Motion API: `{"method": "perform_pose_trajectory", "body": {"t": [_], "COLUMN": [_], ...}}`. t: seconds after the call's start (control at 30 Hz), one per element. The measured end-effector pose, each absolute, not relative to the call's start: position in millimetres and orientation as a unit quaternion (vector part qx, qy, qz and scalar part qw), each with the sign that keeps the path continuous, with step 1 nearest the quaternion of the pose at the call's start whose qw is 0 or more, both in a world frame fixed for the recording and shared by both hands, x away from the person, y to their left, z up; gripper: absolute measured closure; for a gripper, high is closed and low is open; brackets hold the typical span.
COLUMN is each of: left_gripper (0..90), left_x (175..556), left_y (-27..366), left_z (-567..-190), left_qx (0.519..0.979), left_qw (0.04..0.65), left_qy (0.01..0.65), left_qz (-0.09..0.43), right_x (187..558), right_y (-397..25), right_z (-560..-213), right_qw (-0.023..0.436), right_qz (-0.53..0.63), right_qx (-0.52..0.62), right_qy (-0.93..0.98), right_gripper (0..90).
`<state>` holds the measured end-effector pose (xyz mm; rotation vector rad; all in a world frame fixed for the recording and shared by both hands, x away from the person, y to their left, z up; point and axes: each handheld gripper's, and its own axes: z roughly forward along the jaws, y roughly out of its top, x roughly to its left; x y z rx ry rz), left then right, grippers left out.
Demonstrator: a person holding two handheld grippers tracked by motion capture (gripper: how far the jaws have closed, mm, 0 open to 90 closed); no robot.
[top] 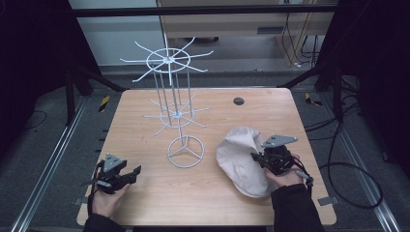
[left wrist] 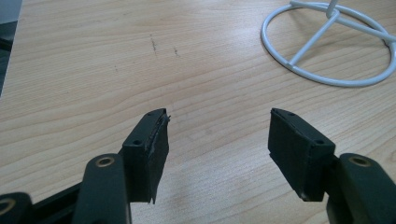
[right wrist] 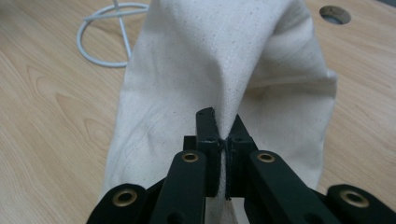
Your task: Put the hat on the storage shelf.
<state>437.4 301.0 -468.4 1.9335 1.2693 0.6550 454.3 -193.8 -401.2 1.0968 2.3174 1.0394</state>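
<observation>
Right now your right gripper (right wrist: pixel 223 126) pinches a fold of the one cream cloth bag (top: pixel 239 159), which lies lower right of centre in the high view, its inside hidden. Your left gripper (left wrist: pixel 218 135) stands wide with nothing between its jaws, low at the left over the bare table (top: pixel 145 203). One white wire rack (top: pixel 173 104) stands mid-frame. No writing is readable.

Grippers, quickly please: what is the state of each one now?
Left gripper: open, holding nothing, above the table.
Right gripper: closed on a fold of the cream cloth bag.
</observation>
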Motion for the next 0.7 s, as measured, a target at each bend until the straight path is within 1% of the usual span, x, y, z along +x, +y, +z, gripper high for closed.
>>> {"method": "perform_pose_trajectory", "body": {"t": [0.23,0.47,0.7], "left_gripper": [38.0,38.0,37.9], "left_x": [437.6,438.1,437.8], "left_y": [301.6,301.8,301.6], "left_z": [-468.7,-468.9,-468.8], "left_qx": [0.748,0.750,0.750], "left_qw": [0.362,0.360,0.360], "left_qy": [0.494,0.494,0.493], "left_qz": [0.254,0.254,0.254], "right_x": [449.1,439.9,431.2], "right_y": [-199.1,-211.1,-217.6], "right_z": [-392.4,-378.1,-364.2], "right_qw": [0.207,0.242,0.266], "right_qz": [0.396,0.441,0.471], "right_qx": [0.394,0.392,0.381], "right_qy": [0.803,0.770,0.750], "right_gripper": [87.8,87.8,87.8]}}
